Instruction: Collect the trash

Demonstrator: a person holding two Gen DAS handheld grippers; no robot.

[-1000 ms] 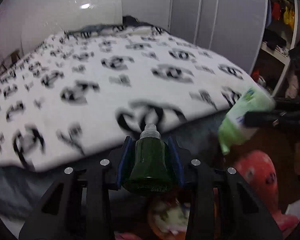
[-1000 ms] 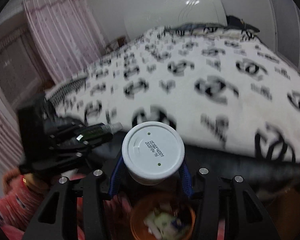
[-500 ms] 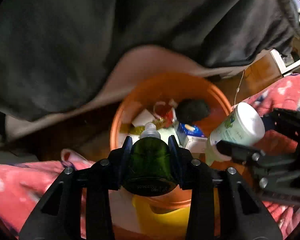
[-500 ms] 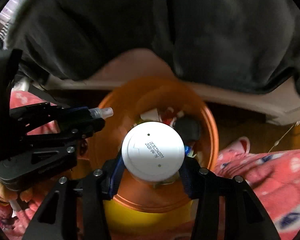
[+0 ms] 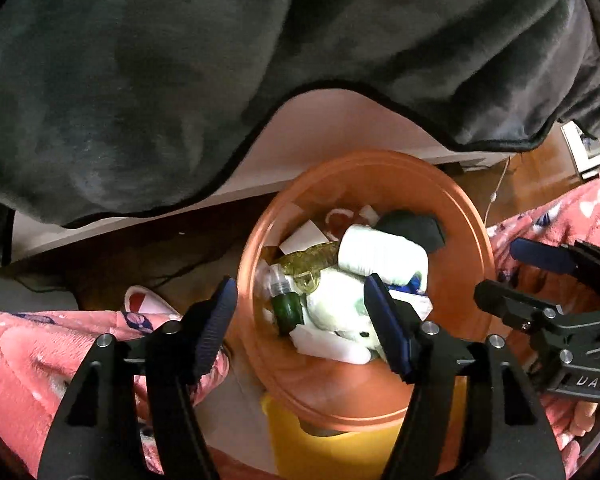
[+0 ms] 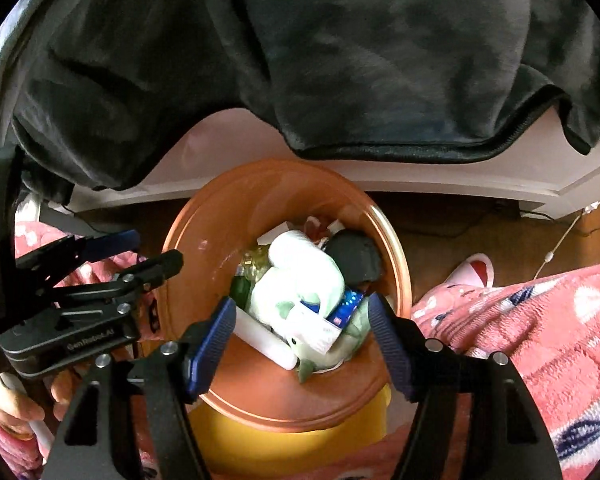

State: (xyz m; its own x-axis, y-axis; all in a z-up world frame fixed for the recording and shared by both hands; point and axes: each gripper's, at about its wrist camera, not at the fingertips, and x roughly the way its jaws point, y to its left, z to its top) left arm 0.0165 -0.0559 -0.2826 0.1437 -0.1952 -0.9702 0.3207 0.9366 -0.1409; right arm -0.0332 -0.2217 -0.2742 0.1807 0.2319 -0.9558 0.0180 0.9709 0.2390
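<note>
An orange trash bin (image 5: pixel 456 208) (image 6: pixel 204 264) stands on the floor by the bed, holding several pieces of trash. A small green bottle (image 5: pixel 286 306) (image 6: pixel 241 289) and a white-and-green bottle (image 5: pixel 382 254) (image 6: pixel 300 268) lie inside it on the other litter. My left gripper (image 5: pixel 300 320) is open and empty just above the bin; it also shows in the right wrist view (image 6: pixel 148 252). My right gripper (image 6: pixel 302 320) is open and empty over the bin; it also shows in the left wrist view (image 5: pixel 512 272).
A dark grey blanket (image 5: pixel 180 60) (image 6: pixel 300 48) hangs over the white bed frame (image 5: pixel 332 128) behind the bin. Pink patterned pyjama legs (image 5: pixel 28 344) (image 6: pixel 540 340) flank the bin. A pink slipper (image 6: pixel 474 274) lies on the wooden floor (image 5: pixel 112 248). A cable (image 6: pixel 556 248) runs at right.
Both grippers opened above the bin. The green bottle dropped from the left gripper and the white-and-green bottle from the right; both now lie in the bin.
</note>
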